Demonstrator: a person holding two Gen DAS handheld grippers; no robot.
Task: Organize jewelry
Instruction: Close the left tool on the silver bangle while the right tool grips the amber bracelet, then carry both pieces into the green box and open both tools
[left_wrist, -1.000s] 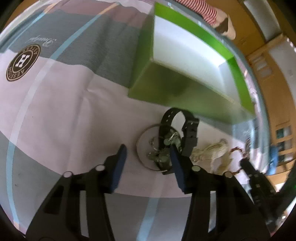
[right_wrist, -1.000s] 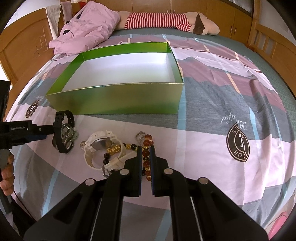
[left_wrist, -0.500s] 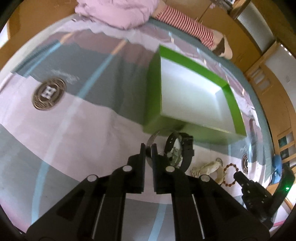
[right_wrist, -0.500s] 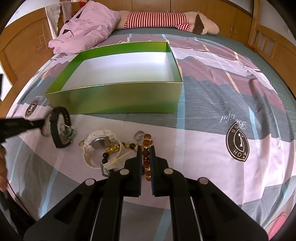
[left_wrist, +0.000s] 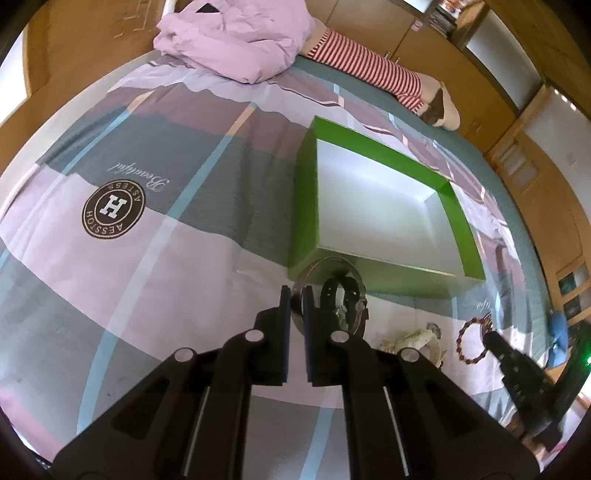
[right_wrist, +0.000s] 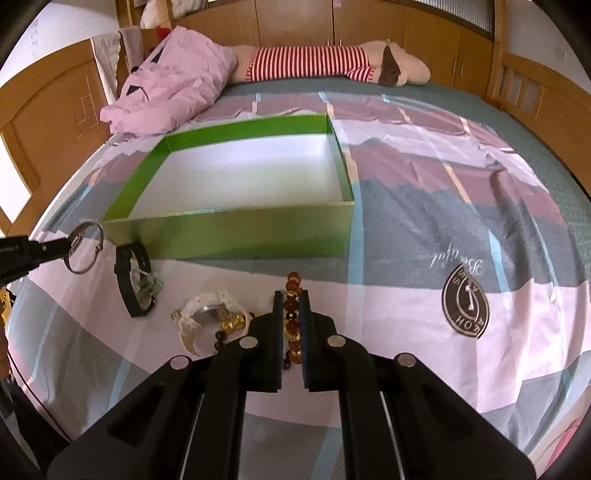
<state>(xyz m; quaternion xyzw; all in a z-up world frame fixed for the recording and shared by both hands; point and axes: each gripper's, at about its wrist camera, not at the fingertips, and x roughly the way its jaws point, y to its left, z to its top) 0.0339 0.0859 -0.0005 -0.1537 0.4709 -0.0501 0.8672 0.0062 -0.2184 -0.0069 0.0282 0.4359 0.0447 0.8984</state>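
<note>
Two clamped grippers: left gripper (left_wrist: 295, 295) on silver bangle (right_wrist: 84, 247), right gripper (right_wrist: 288, 306) on amber bead bracelet (right_wrist: 291, 325).

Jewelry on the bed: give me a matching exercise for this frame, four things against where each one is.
Things:
1. silver bangle
2. amber bead bracelet
3. black watch
4. green box

States:
A. lying on the bedsheet, untouched
B. pinched in the left gripper, lifted off the sheet
C. empty, white inside
D. between the right gripper's shut fingers

Pairs: 1-B, 2-D, 3-A, 4-C
</note>
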